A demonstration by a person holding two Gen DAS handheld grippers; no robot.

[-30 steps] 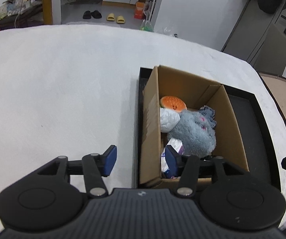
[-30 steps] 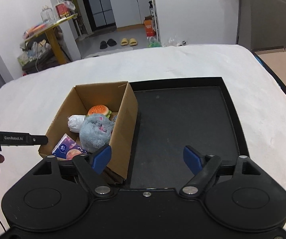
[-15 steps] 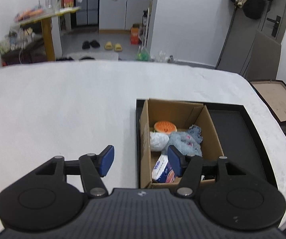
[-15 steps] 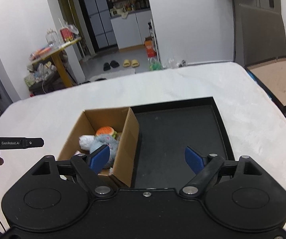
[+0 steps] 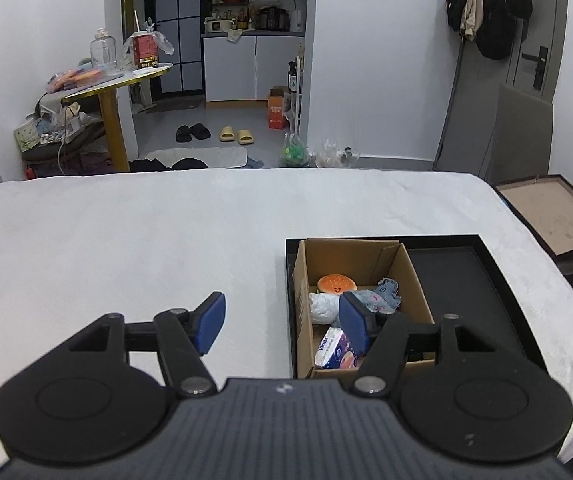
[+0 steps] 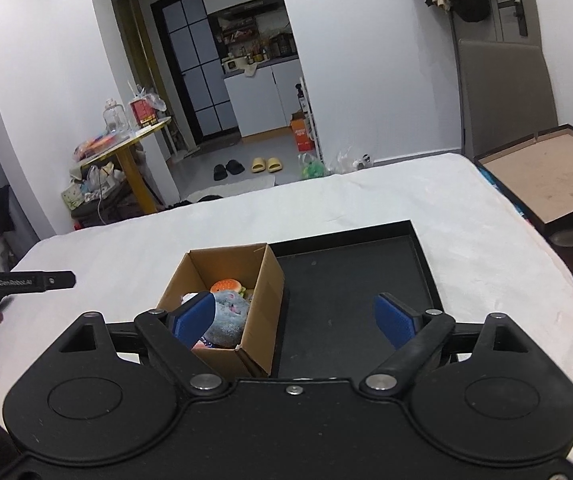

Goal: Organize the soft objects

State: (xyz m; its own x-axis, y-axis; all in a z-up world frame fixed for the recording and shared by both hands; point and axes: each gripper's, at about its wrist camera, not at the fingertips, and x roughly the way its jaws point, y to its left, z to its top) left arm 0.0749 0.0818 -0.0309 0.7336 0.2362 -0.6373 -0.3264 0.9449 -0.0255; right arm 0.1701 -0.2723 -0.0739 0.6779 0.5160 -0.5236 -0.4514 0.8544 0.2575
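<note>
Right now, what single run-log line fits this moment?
left gripper: opening, empty | right gripper: opening, empty | cardboard box: on black tray, holds burger plush, grey plush, tissue pack

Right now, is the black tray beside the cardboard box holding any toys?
No: the black tray lies bare beside the cardboard box, which holds them.

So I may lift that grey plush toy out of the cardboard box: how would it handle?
The grey plush toy looks fluffy and rounded, so it would probably squash in a grip and weigh little. It lies wedged against the tissue pack, so lifting might drag that along.
</note>
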